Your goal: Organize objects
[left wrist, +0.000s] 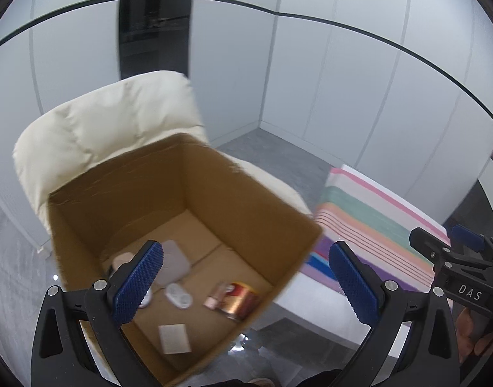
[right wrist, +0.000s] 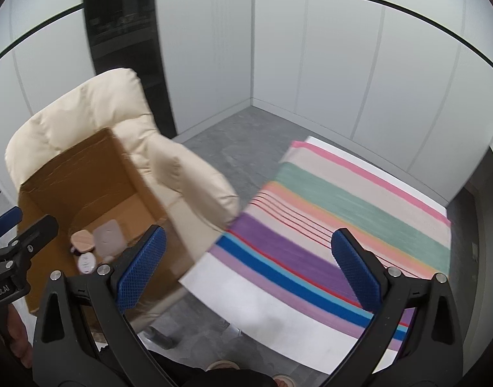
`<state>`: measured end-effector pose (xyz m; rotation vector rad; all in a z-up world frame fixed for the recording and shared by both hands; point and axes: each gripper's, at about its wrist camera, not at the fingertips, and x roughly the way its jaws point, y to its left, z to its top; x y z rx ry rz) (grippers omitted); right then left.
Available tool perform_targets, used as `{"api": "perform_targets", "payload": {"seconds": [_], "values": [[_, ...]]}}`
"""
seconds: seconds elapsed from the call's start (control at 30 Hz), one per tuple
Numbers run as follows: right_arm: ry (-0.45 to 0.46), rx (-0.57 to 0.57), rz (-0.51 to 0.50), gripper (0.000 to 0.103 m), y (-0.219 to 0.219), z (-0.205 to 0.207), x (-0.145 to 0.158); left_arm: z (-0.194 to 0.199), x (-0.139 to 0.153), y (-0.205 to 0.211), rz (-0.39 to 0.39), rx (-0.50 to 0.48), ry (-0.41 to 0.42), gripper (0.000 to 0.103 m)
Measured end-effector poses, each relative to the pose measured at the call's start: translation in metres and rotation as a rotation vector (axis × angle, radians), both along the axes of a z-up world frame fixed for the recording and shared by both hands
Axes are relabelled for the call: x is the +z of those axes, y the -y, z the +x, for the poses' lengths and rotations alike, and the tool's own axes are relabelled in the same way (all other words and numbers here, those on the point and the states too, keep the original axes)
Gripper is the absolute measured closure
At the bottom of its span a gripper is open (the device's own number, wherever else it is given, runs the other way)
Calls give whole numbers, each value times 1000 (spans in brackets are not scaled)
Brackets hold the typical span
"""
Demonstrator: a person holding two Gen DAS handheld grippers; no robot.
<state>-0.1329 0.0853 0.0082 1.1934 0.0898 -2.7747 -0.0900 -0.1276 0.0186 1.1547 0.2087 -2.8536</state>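
Observation:
An open cardboard box stands on a cream armchair. On its floor lie a red and gold can, a small white remote, a white card, a grey pouch and a beige item. My left gripper is open and empty above the box's near side. My right gripper is open and empty above the striped cloth on a white table. The box also shows at the left of the right wrist view.
The armchair sits left of the table, with grey floor between and behind them. White wall panels close the corner. The right gripper body shows at the left view's right edge. Feet show below.

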Motion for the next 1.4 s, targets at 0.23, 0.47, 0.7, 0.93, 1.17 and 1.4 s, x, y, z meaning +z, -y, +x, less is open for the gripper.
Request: {"api": "perform_targets", "payload": {"seconds": [0.23,0.47,0.7,0.93,1.17,1.4], "values": [[-6,-93,9,0,-53,15,3,-2,13,-49,-13,-60,-5,0],[-54,-136,-8,0,-92,51,20,22,28,-83,-52,-97,-29,0],[-51,-155,22,0,-114,107,23,64,21,-95,-13,-108,16,0],[38,-173,-65,0,-138,141,12,94,20,-110,-53,-113,24,0],[49,-219,-27,0,-155,176,10,120,19,-123,-64,-168,33,0],[39,-238,-27,0,-172,196,16,133,14,-137,-99,-199,49,0]]}}
